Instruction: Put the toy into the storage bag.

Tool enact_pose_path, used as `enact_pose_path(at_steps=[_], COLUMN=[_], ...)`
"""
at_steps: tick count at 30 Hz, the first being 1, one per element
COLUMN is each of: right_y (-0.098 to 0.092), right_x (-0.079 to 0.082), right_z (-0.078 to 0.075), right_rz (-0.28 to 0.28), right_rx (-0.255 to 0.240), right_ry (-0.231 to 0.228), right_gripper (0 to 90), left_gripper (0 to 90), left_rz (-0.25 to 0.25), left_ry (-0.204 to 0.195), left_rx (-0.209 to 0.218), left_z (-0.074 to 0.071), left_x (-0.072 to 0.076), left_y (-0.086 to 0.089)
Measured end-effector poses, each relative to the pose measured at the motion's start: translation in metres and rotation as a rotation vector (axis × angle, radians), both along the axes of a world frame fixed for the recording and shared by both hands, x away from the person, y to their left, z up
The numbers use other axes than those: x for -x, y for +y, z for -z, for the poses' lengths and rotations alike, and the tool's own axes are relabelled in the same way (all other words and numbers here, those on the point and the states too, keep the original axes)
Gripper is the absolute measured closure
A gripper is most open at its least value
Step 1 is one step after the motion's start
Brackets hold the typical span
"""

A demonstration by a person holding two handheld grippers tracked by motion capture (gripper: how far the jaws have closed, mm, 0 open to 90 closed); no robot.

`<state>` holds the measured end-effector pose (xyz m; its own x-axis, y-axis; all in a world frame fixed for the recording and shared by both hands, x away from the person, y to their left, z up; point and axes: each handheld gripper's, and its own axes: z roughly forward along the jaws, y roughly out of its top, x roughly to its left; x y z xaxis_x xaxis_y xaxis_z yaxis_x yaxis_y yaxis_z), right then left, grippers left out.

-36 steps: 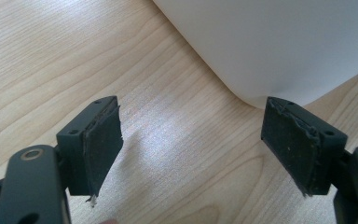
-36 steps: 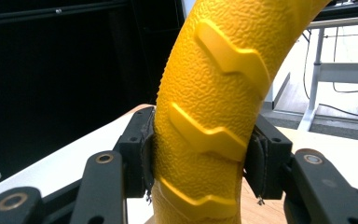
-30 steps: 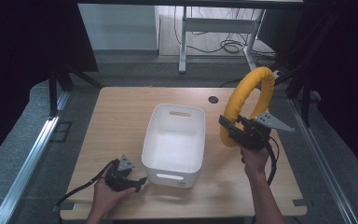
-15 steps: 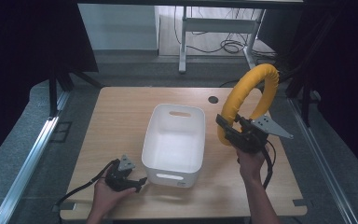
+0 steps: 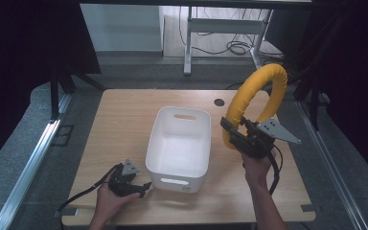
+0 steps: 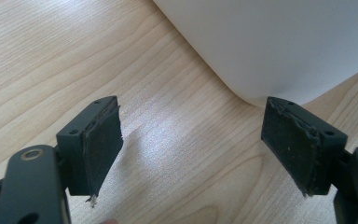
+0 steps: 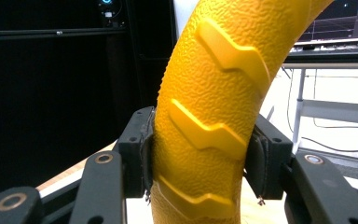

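The yellow ring [image 5: 256, 103] is standing upright in the air just right of the white bin [image 5: 179, 143]. Its pebbled, ribbed skin looks grippy, and it is probably light and slightly yielding. The right gripper [image 7: 200, 156] is clenching its lower arc between 2 jaws. The left gripper [image 6: 191, 149] is resting wide open on the table [image 5: 124, 115], beside the bin's corner, holding nothing.

No readable text, labels, brands, numbers or signs anywhere
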<state>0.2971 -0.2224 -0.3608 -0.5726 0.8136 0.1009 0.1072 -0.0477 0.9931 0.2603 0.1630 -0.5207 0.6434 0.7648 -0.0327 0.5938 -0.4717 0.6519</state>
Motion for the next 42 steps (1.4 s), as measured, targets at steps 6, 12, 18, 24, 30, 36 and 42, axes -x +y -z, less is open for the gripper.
enact_pose_path(at_steps=[6,12,18,24,30,36,42], right_y=[0.002,0.006,0.011,0.018,0.023,0.032,0.042], right_x=[0.001,0.006,0.012,0.016,0.015,0.016,0.016], right_z=[-0.004,-0.011,-0.022,-0.031,-0.035,-0.037,-0.039], right_rz=[0.001,0.005,-0.011,-0.022,-0.032,-0.043,-0.063], right_rx=[-0.011,-0.017,-0.028,-0.027,-0.04,-0.034,-0.037], right_ry=[-0.02,-0.052,-0.081,-0.108,-0.109,-0.125,-0.13], right_gripper=[49.6,49.6,49.6,49.5,49.5,49.4,49.4], left_gripper=[20.3,20.3,20.3,20.2,20.1,20.1,20.1], left_rz=[0.001,0.001,0.002,0.001,0.003,0.002,0.0], left_ry=[-0.001,-0.002,0.006,0.004,0.005,0.006,0.008], left_rx=[0.0,-0.001,-0.001,0.001,-0.001,-0.002,0.001], left_z=[0.0,-0.001,0.0,-0.001,0.0,0.0,0.0], left_x=[0.0,0.0,0.0,0.0,0.0,0.0,0.0], left_y=[0.0,0.001,0.0,0.001,0.0,0.0,0.0])
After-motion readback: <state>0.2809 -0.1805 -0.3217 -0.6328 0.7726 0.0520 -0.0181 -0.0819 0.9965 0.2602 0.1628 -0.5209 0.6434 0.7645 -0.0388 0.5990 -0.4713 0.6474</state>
